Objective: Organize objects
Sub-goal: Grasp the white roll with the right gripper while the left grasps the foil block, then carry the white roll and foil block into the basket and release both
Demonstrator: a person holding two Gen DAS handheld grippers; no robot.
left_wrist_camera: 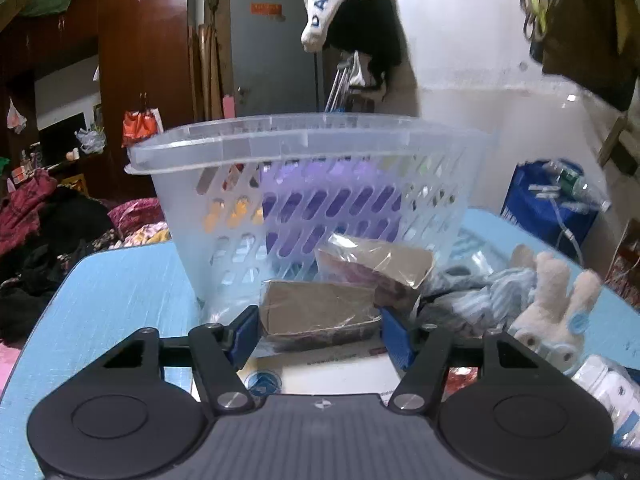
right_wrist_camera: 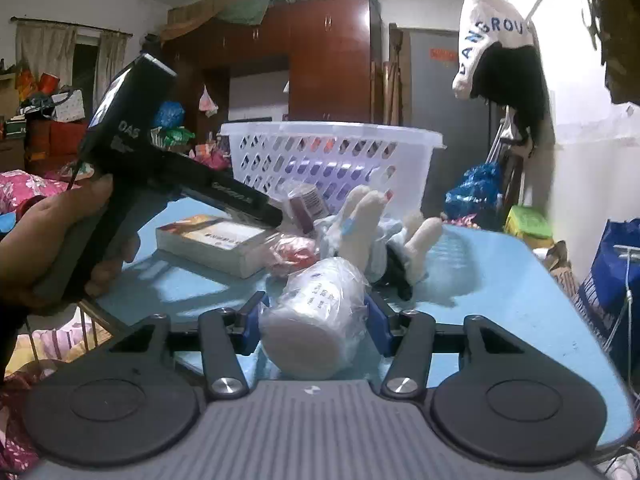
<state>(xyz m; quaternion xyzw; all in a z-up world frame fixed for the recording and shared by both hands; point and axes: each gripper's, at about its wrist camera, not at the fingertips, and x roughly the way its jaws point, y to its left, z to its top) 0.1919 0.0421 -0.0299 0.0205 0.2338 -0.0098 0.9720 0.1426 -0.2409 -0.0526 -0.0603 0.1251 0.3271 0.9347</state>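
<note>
A clear slotted basket [left_wrist_camera: 304,144] stands on the blue table [left_wrist_camera: 112,300], with something purple inside it. My left gripper [left_wrist_camera: 320,320] is shut on a brown packet [left_wrist_camera: 316,308] wrapped in plastic, just in front of the basket. A second, similar packet [left_wrist_camera: 376,268] leans behind it. In the right wrist view, my right gripper [right_wrist_camera: 314,312] is shut on a white plastic-wrapped roll [right_wrist_camera: 316,320] lying on the table. Beyond the roll lies a pale plush rabbit [right_wrist_camera: 372,220], then the basket [right_wrist_camera: 332,132]. A hand carries the left gripper [right_wrist_camera: 280,216] at the left.
A thick book [right_wrist_camera: 216,240] and a small red packet [right_wrist_camera: 292,252] lie left of the rabbit. Blue bags [right_wrist_camera: 616,280] stand off the table's right edge. Clothes hang from the wall above the basket, and heaped clothes lie beyond the table's left side.
</note>
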